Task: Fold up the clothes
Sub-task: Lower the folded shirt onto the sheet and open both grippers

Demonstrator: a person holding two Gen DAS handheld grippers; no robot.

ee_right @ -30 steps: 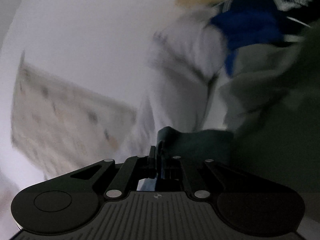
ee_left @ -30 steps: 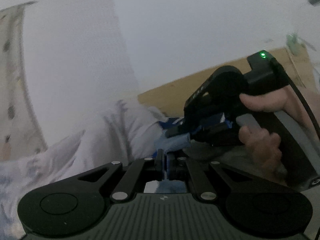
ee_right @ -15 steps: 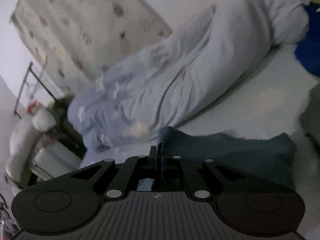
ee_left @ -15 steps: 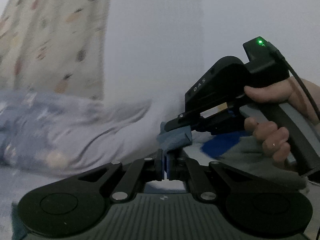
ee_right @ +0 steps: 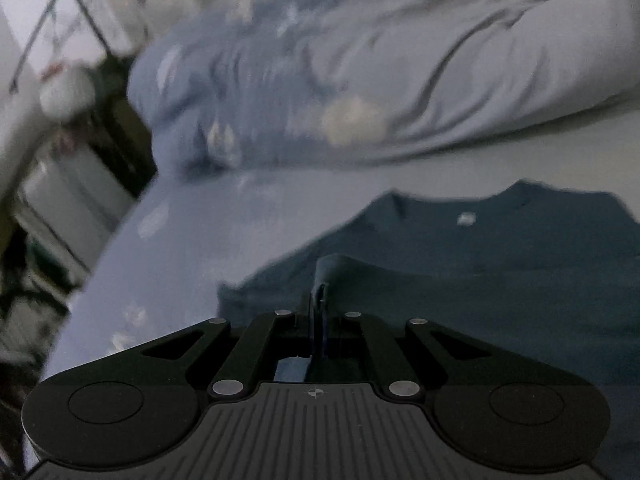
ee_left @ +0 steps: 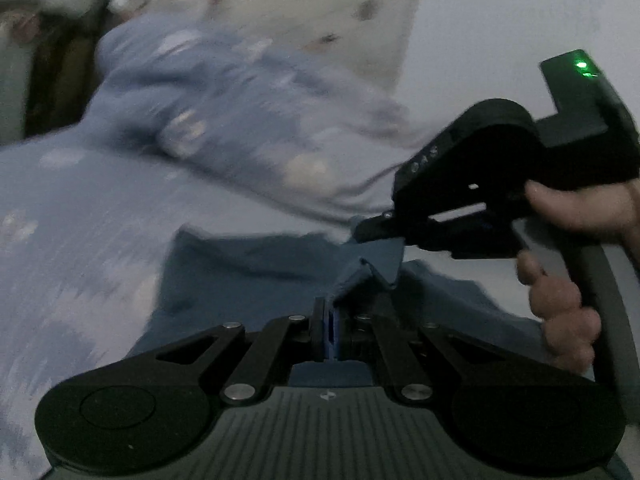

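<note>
A dark teal t-shirt (ee_right: 500, 248) lies on the pale blue bed sheet (ee_right: 168, 264), collar and white label toward the far side. My right gripper (ee_right: 320, 312) is shut on a fold of its fabric. My left gripper (ee_left: 330, 328) is shut on another bunch of the same t-shirt (ee_left: 248, 268). The right gripper (ee_left: 376, 232) also shows in the left wrist view, held by a hand, pinching the cloth just ahead of my left fingertips.
A bunched pale blue duvet (ee_right: 360, 60) with white prints lies behind the shirt. A patterned curtain (ee_left: 320, 12) hangs at the back. At the left the bed edge (ee_right: 120, 232) drops toward dark furniture and a metal rack (ee_right: 60, 24).
Both grippers have swung down and left with the shirt. Earlier views showed wall, headboard and other clothes; now the shirt lies spread on the sheet below them.
</note>
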